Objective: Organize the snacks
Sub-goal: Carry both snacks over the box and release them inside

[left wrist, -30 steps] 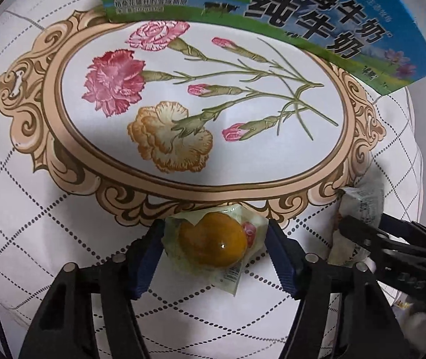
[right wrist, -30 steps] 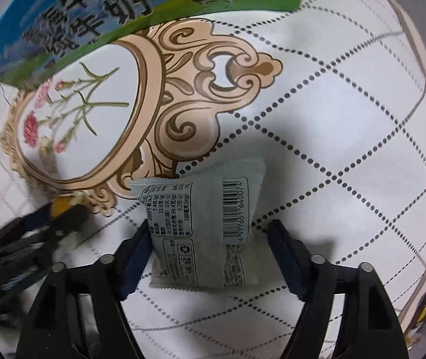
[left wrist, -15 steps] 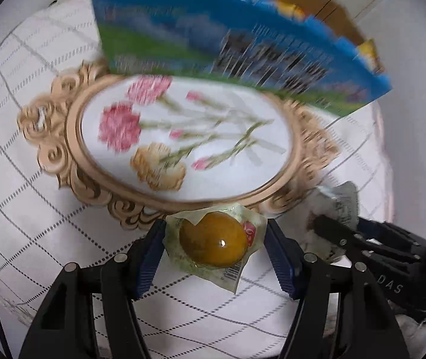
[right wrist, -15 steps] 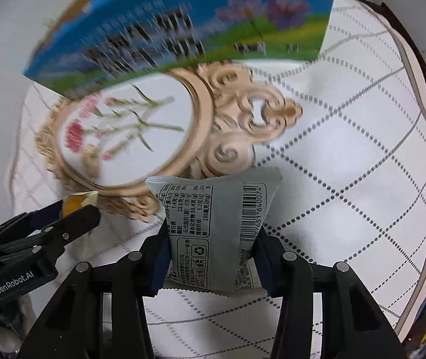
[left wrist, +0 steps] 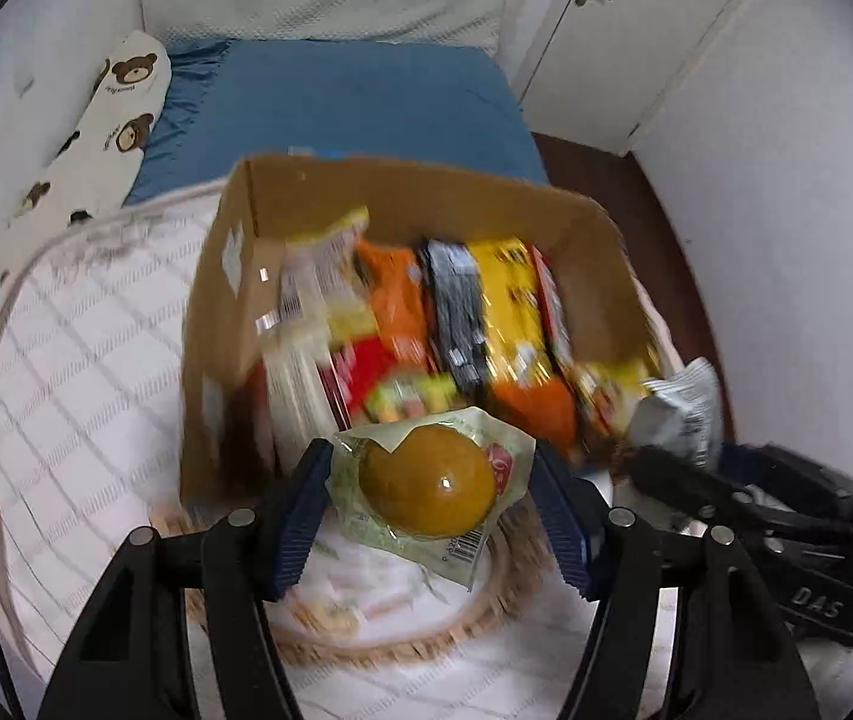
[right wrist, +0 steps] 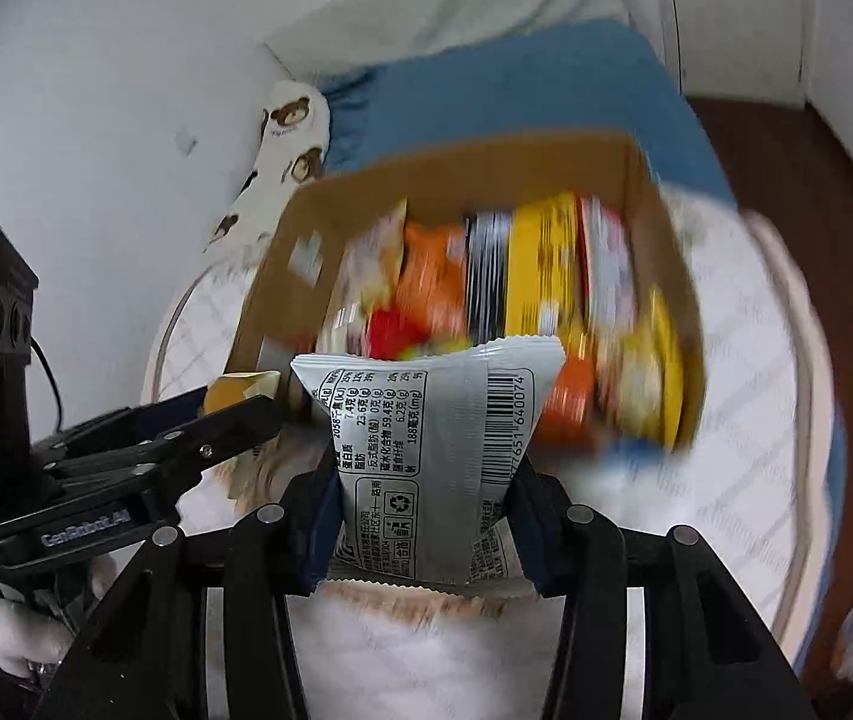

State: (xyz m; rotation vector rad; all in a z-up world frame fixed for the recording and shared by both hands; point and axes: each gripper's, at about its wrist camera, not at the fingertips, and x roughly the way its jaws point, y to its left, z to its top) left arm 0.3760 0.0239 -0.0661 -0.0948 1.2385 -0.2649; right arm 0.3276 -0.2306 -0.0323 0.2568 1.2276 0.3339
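Observation:
My left gripper is shut on a clear packet with a round yellow-brown snack and holds it in the air before an open cardboard box packed with several snack bags. My right gripper is shut on a silver snack packet with a barcode, also lifted in front of the box. The right gripper shows at the right of the left wrist view with the silver packet. The left gripper shows at the left of the right wrist view.
The box stands on a white quilted cloth with a flower pattern. Behind it lies a bed with a blue sheet, a bear-print pillow and white walls. Brown floor runs along the right.
Both grippers have risen from the cloth with their packets and tilted up. The box's open top and the room behind it have come into view. The right gripper closed on the silver packet.

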